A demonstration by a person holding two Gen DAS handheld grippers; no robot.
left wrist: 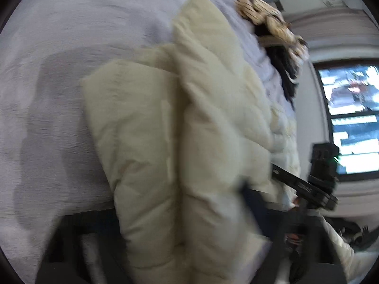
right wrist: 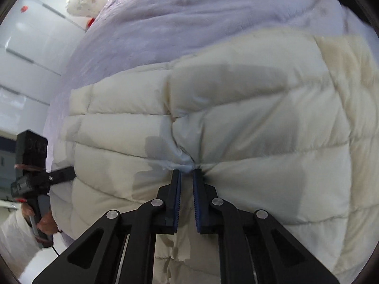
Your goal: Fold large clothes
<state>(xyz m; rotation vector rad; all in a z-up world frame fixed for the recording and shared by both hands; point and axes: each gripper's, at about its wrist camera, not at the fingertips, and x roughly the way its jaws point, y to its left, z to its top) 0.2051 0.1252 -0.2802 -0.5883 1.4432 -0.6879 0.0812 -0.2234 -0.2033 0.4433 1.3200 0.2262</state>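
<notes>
The cream puffer jacket lies on the lilac bedspread, filling the middle of both views. The right gripper pinches a small fold of its shell. The left gripper, at lower left, reaches the jacket's edge; its finger state cannot be told. So thin a pinch of slippery fabric may slide out when the heavy jacket is lifted.

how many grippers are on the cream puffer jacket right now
2: the right gripper pinches the cream puffer jacket at its middle; the left gripper meets its left edge, fingertips hidden.
</notes>
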